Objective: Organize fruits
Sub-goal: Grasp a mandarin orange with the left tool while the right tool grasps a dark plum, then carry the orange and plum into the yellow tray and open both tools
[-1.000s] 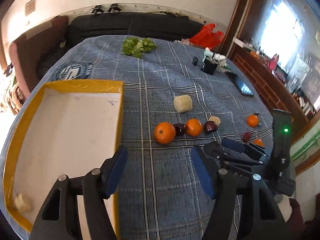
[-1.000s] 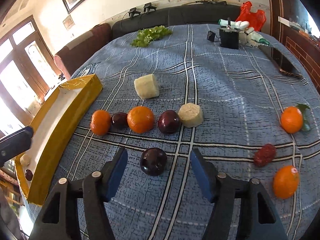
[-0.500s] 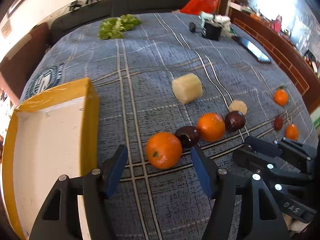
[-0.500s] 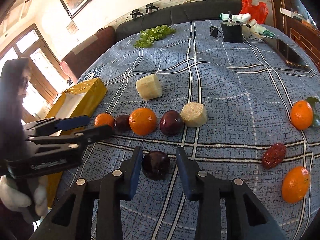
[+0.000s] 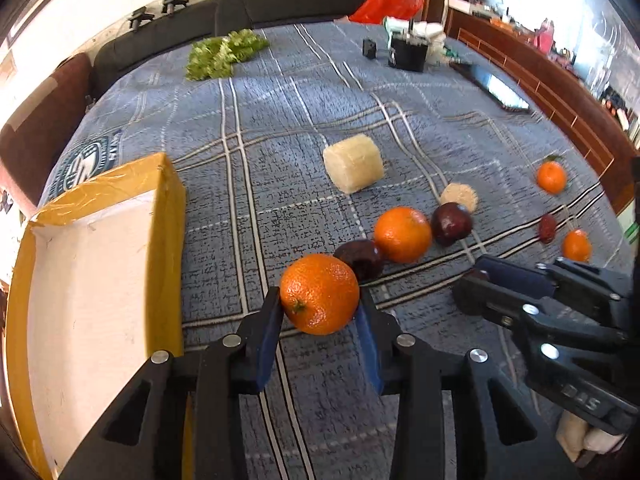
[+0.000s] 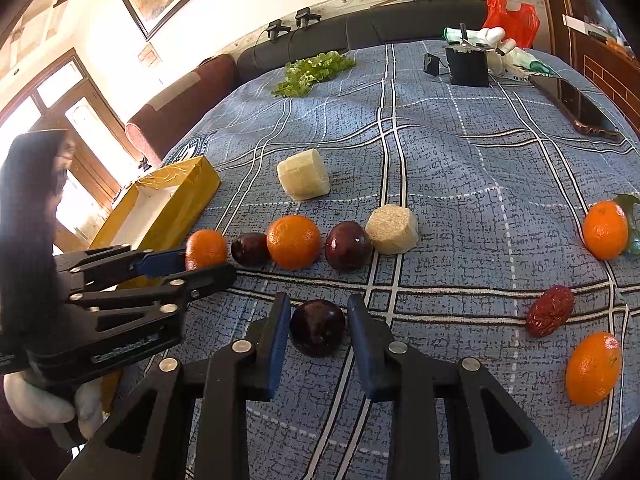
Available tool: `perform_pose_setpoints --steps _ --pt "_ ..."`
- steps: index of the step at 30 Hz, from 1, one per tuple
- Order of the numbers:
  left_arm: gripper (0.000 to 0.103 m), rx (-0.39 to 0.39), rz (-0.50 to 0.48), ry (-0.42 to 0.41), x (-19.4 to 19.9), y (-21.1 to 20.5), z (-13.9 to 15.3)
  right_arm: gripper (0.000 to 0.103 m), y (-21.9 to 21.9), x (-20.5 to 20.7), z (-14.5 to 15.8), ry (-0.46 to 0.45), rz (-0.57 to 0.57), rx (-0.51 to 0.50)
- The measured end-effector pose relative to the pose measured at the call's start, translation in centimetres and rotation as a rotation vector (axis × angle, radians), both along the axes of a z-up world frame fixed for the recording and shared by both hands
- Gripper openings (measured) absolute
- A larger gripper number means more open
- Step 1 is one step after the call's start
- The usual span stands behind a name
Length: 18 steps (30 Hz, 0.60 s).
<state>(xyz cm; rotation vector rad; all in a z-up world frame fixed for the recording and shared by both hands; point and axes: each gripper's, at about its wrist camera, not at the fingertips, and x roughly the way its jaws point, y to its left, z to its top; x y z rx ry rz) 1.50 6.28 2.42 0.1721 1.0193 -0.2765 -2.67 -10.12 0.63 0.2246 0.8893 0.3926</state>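
Clamping my left gripper point(image 5: 320, 312) on the orange point(image 5: 319, 293) and my right gripper point(image 6: 318, 326) on the plum point(image 6: 318, 327) (jaws just closed), I should lift both straight up toward the box point(image 5: 170, 216).

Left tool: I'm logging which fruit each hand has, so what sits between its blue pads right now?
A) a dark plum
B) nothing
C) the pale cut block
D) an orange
D: in the left wrist view the left tool has just closed, its blue pads pressing both sides of the orange, the end fruit of the row nearest the yellow box.
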Motion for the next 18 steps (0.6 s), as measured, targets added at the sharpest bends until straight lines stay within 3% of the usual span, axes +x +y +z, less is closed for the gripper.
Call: perform_pose_setpoints --steps 7,12,18 --pt "0.035 -0.118 0.086 -0.080 -3.9 3.8 3.6 0.030 0.1 -0.8 0.9 -0.057 -0.011 -0.010" --pt "0.035 -0.199 0.174 -0.146 -7.5 8.7 6.3 0.030 -2.2 -1.2 2.0 -0.057 -0.054 0.124" --pt "0.035 -0.251 0.279 -0.189 -10.7 14.4 7.2 0.030 -2.8 -1.9 1.8 0.023 -0.073 0.204"
